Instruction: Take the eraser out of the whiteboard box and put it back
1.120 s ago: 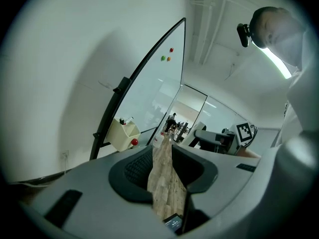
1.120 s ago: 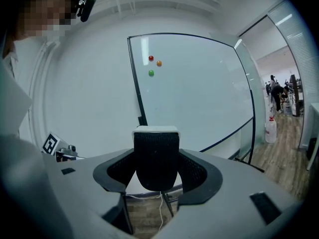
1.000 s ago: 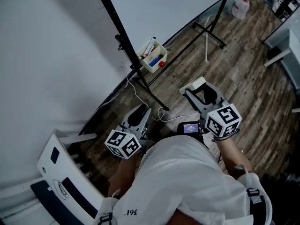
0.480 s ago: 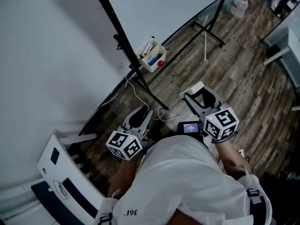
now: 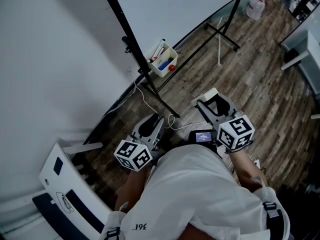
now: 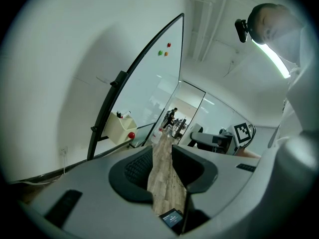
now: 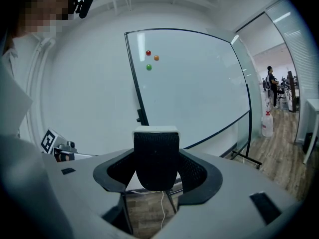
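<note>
The whiteboard box [image 5: 163, 61] is a cream tray hung on the black easel below the whiteboard [image 5: 165, 9], with markers and a red ball [image 5: 172, 68] in it. It also shows as the box [image 6: 118, 129] in the left gripper view. My right gripper [image 5: 212, 100] is held low near my body, well short of the box, and is shut on the eraser [image 5: 207, 93]. Between its pads [image 7: 156, 151] the eraser [image 7: 156, 158] shows black felt under a white back. My left gripper [image 5: 148, 125] hangs beside it, its jaws [image 6: 162, 153] a narrow gap apart around nothing.
Black easel legs [image 5: 222, 34] spread over the wooden floor. A white cable [image 5: 145, 101] trails from the wall. A water jug [image 5: 256, 6] stands at the far right, a desk edge [image 5: 305, 49] beyond it. A white chair-like object [image 5: 65, 184] sits at lower left.
The right gripper with the eraser has drawn slightly back and down toward my body. The left gripper has barely shifted.
</note>
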Tool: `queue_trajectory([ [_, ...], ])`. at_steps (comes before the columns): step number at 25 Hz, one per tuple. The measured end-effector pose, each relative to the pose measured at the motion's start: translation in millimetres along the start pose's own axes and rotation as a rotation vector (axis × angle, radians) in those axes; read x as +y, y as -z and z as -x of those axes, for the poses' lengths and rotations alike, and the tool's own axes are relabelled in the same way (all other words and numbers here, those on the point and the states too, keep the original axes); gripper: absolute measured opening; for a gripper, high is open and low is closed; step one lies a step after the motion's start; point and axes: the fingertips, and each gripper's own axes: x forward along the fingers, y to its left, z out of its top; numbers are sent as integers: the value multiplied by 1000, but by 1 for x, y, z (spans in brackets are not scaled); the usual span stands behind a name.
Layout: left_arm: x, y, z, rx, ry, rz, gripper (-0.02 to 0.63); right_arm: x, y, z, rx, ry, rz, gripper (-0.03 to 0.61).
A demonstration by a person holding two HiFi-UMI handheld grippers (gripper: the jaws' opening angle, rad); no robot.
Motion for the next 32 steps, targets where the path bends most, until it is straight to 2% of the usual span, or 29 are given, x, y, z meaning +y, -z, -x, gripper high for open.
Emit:
queue_trajectory([
  [32,5,-8,-4,-5,1,-3,127,-3,-1,-4,17,1,2,268],
])
